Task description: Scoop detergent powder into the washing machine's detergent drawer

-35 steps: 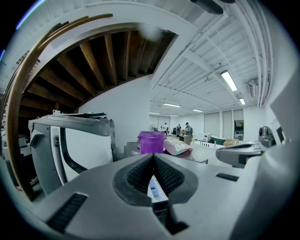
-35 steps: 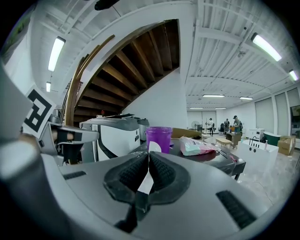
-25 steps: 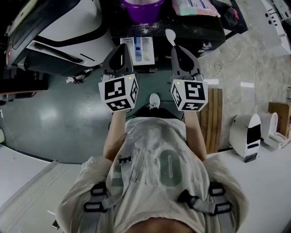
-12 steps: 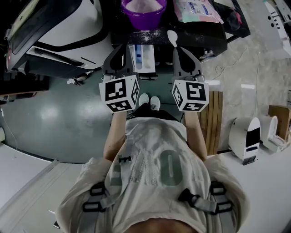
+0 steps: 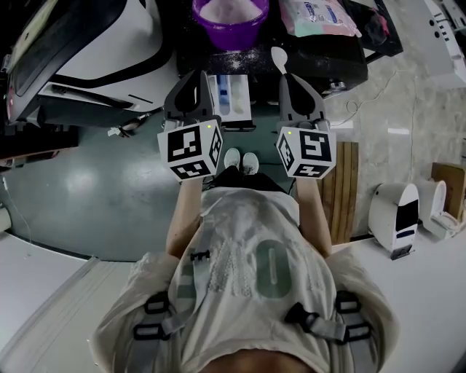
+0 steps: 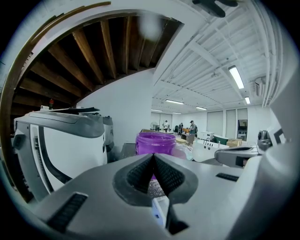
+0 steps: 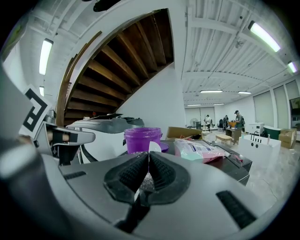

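Observation:
The white detergent drawer (image 5: pixel 231 91) stands pulled out from the black washing machine (image 5: pixel 320 58), between my two grippers. Behind it on the machine's top sits a purple tub (image 5: pixel 229 18) of pale powder, also in the left gripper view as the purple tub (image 6: pixel 155 143) and in the right gripper view as the purple tub (image 7: pixel 142 139). My right gripper (image 5: pixel 291 79) is shut on the handle of a white spoon (image 5: pixel 277 58), whose bowl (image 7: pixel 153 146) sticks up past the jaws. My left gripper (image 5: pixel 191 76) is shut with nothing in it, just left of the drawer (image 6: pixel 159 210).
A pink and green detergent bag (image 5: pixel 317 16) lies right of the tub. Spilled powder specks the machine's top (image 5: pixel 240 60). A white and black appliance (image 5: pixel 95 44) stands at left. Wooden slats (image 5: pixel 342 189) and white devices (image 5: pixel 393 215) are on the floor at right.
The person's feet have come together below the drawer. The tub and bag show more fully at the top. Both grippers keep their pose, with the spoon still held.

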Demonstrator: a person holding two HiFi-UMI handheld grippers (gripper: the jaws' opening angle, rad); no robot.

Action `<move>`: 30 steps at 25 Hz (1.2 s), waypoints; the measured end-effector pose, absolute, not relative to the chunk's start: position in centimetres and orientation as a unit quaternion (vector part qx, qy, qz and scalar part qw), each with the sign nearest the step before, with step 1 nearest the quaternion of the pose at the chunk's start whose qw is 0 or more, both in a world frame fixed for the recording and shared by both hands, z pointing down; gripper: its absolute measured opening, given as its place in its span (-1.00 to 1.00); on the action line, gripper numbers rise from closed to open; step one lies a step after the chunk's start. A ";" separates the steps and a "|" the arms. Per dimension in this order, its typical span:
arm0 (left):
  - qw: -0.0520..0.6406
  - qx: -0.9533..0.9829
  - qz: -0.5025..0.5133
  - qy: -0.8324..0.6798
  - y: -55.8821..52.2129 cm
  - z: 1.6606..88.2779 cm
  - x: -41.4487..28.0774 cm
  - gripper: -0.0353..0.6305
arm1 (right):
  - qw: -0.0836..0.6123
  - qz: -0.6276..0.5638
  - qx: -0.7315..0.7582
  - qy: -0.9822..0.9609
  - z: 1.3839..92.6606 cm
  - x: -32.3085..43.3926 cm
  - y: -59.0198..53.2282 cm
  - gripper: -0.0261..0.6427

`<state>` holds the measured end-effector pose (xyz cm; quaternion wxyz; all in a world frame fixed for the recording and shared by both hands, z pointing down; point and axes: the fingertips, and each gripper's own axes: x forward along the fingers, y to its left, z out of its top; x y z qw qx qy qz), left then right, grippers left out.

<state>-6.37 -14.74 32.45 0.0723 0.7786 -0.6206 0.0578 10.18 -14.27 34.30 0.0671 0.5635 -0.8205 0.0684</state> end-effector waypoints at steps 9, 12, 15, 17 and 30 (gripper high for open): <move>0.055 0.772 0.040 -0.632 -21.0 29.6 -7.6 -0.83 | 0.055 0.048 0.575 -0.815 31.6 11.1 -20.4 -0.89; 0.052 0.772 0.039 -0.632 -22.9 28.1 -7.8 -0.83 | 0.054 0.046 0.574 -0.815 30.0 11.0 -22.5 -0.89; 0.044 0.774 0.035 -0.631 -24.3 26.5 -7.9 -0.83 | 0.047 0.036 0.572 -0.818 28.0 10.7 -24.2 -0.89; 0.038 0.775 0.034 -0.630 -25.1 25.8 -8.0 -0.83 | 0.042 0.028 0.570 -0.820 26.8 10.5 -25.2 -0.89; 0.039 0.772 0.045 -0.633 -27.7 24.2 -8.7 -0.83 | 0.048 0.025 0.558 -0.828 24.4 8.8 -28.1 -0.89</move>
